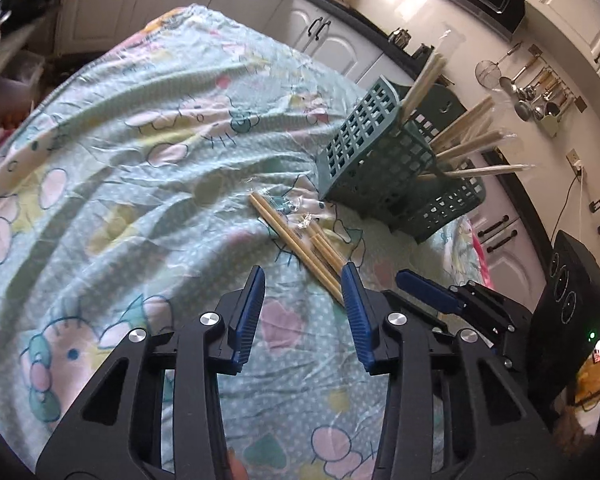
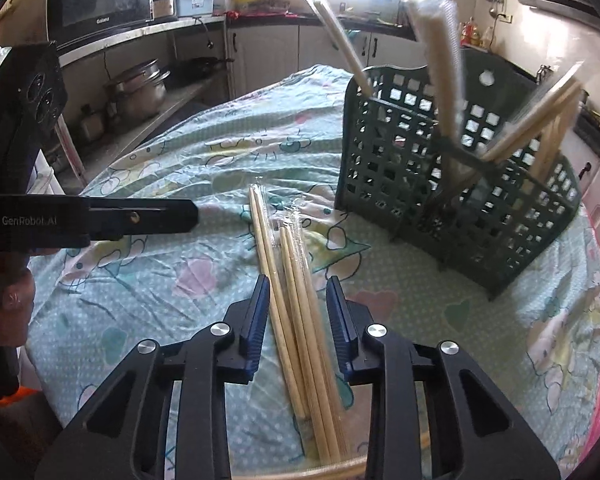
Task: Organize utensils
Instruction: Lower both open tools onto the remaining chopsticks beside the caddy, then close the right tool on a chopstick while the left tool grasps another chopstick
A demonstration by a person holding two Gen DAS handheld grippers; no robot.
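Observation:
Loose wooden chopsticks (image 2: pixel 292 280) in clear wrappers lie on the cartoon-print tablecloth (image 2: pixel 180 280). My right gripper (image 2: pixel 298 292) hangs over their near half, its blue pads either side of the bundle with small gaps, not pressing. My left gripper (image 1: pixel 302 280) is open over bare cloth, and its right finger sits just beside the near tips of the chopsticks (image 1: pixel 296 236). The right gripper (image 1: pixel 428 292) shows beside it. A green lattice utensil basket (image 2: pixel 400 168) stands behind with several wrapped chopsticks upright in it; it also appears in the left wrist view (image 1: pixel 364 156).
The left gripper's finger (image 2: pixel 140 216) reaches in from the left, with a person's hand (image 2: pixel 8 300) on its handle. A microwave (image 2: pixel 100 0) and metal pots (image 2: pixel 136 88) sit on shelves beyond the table. Ladles (image 1: pixel 536 92) hang on the wall.

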